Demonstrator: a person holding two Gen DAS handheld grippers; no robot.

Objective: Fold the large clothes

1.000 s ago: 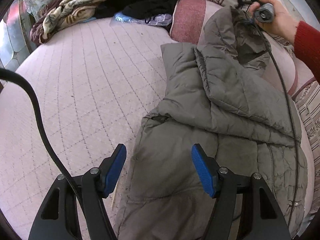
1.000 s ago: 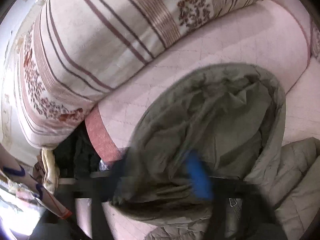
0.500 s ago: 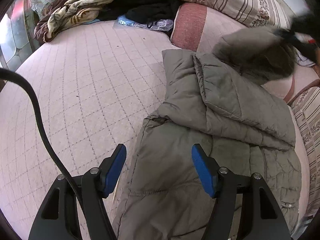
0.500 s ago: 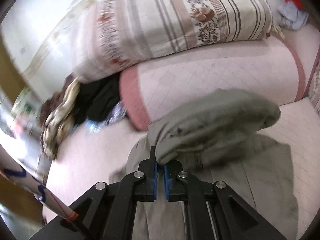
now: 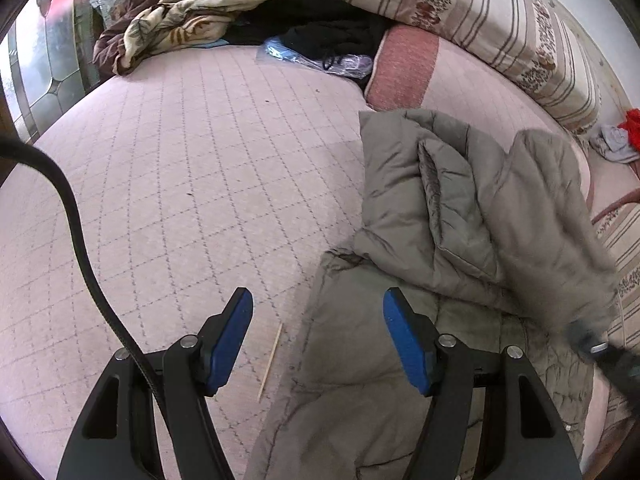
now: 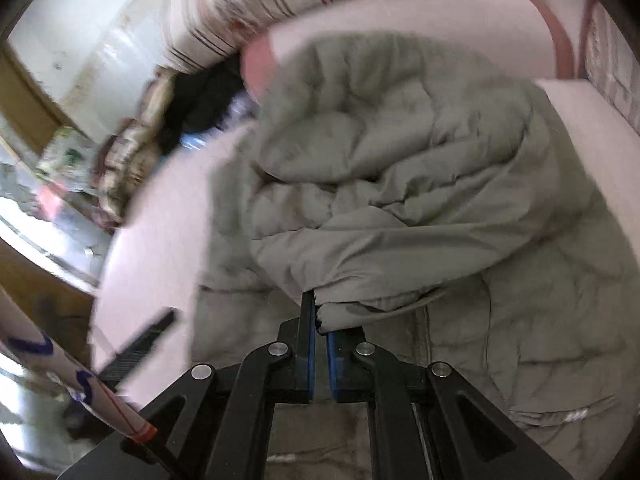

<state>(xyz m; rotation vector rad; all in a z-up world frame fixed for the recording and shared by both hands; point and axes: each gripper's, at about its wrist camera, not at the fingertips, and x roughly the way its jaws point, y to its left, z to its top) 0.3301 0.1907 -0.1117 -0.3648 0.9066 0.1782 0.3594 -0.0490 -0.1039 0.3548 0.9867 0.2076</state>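
Jacket point(image 5: 420, 208): grey puffer lying on the pink bed point(image 5: 180, 160).
Change: its hood has swung from twelve o'clock towards me.
Right gripper point(image 6: 319, 322): I keep it clenched on the hood edge.
Left gripper point(image 5: 318, 336): released, empty.
Meaning: top fold underway.

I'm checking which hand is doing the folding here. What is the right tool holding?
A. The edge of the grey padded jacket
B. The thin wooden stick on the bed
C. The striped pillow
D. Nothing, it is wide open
A: in the right wrist view the right tool has its blue pads pinched together on a fold of the grey padded jacket, drawn over the jacket's lower part.
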